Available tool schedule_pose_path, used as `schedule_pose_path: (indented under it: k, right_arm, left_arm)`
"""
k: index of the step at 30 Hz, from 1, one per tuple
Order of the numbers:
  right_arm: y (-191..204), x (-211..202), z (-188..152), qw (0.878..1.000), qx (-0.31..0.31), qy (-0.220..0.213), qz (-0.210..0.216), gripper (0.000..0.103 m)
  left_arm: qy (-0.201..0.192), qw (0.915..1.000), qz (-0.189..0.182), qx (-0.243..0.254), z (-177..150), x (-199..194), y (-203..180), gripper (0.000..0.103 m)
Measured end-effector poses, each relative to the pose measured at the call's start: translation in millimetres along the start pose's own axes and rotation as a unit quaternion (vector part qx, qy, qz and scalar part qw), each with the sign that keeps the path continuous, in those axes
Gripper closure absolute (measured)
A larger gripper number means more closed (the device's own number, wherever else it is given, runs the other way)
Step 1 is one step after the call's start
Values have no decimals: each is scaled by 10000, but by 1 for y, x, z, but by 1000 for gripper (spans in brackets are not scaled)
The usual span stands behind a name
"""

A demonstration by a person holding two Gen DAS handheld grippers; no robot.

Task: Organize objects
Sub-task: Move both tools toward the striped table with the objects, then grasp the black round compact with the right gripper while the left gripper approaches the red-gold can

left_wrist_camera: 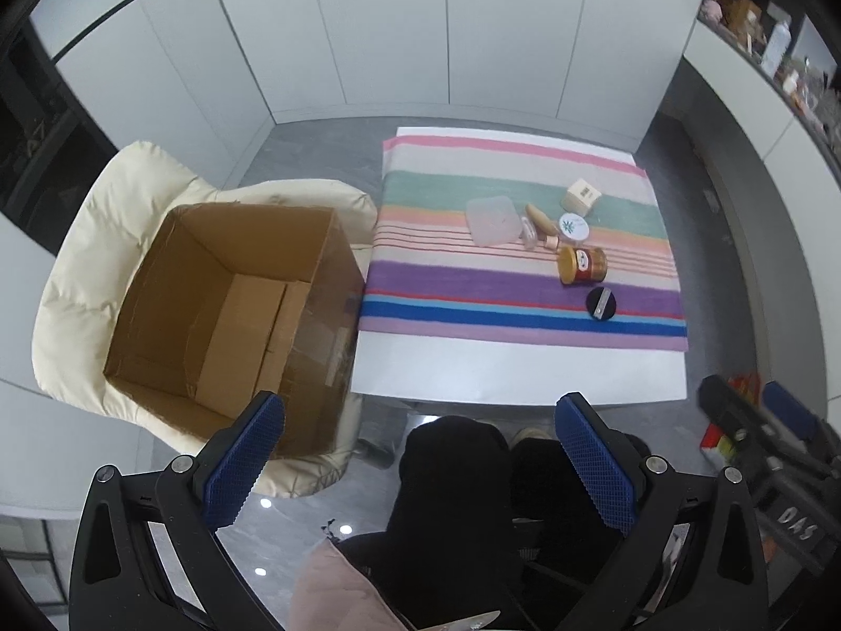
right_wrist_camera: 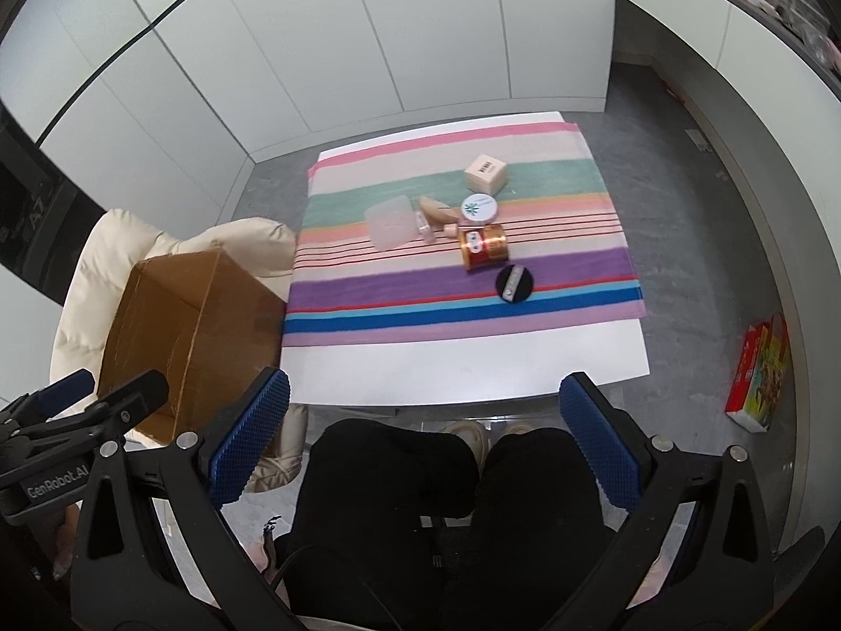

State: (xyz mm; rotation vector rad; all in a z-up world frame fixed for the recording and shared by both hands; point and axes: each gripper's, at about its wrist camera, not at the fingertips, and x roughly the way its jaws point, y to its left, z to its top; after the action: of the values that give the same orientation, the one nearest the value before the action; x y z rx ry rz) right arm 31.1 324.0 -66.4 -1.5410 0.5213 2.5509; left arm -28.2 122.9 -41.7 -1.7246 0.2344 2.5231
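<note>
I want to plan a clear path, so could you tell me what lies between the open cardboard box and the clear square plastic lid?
Only bare striped cloth lies between cardboard box and plastic lid, in both views.

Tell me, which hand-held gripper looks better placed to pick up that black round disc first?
Probably the right hand-held gripper: the black disc lies on the right side of the cloth, away from the cardboard box. Both are open and empty.

Both my wrist views are evenly lit by soft, cool indoor light, with small ceiling-lamp reflections glinting on the glossy grey floor. The fisheye bends the white cabinet panels into curves and darkens every corner to black. The striped cloth is sharp; shadows beneath the white table are faint.
</note>
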Motion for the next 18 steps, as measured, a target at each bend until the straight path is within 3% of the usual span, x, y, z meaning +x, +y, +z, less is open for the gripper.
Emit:
schedule_pose_path:
  k: [4,11,18]
  right_arm:
    - [-27,3,3,9997,246,-16,23,0]
    - [-68,12,9,9988,483,-81,-78,0]
    - [-97,19,20,9975,479,-515,-11,0]
  left_arm:
    - [31,9999,106,52,4,11,-16,0]
    - [1,9989,-474,6,11,33,-51,0]
    - [-12,9985,-412,358,22,58,-85,0]
